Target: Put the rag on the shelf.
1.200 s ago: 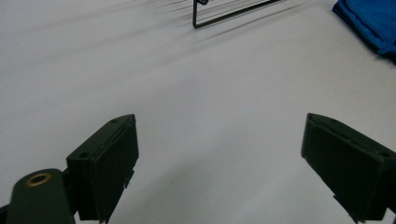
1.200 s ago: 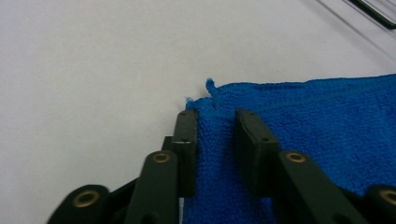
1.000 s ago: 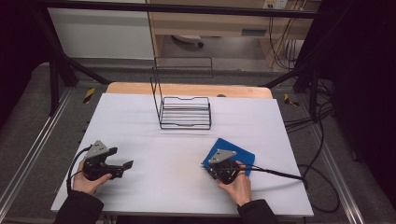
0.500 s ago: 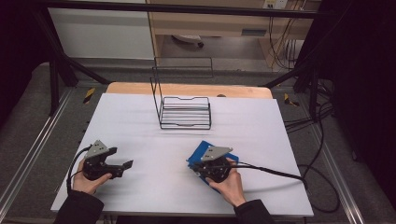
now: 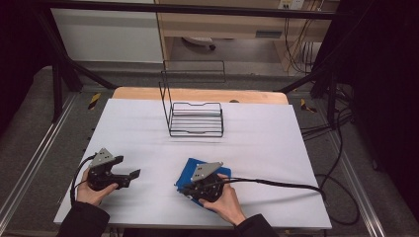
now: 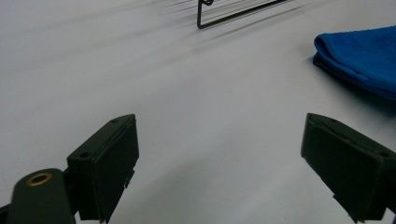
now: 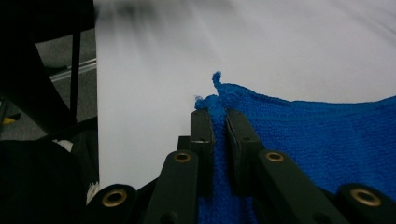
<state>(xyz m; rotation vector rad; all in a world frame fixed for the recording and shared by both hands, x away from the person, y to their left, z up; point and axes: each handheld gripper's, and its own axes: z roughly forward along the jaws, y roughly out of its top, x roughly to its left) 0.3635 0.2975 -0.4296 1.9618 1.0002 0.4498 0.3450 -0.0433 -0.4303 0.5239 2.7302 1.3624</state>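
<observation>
The white tabletop [image 5: 257,148] stood in a dim room, with grey floor and black cables around it. Near the front edge lay a folded blue cloth [image 5: 190,170], a little right of the middle. The right gripper [image 5: 184,188] was low over the cloth, and its two jaws were squeezed together on a corner of it. In the right gripper view the blue cloth [image 7: 303,135] bunched up between the black jaws. The left gripper [image 5: 132,175] sat well to the left of the cloth with its jaws wide apart and nothing between them. Farther back stood a black wire rack [image 5: 195,118]. I saw nothing in it.
</observation>
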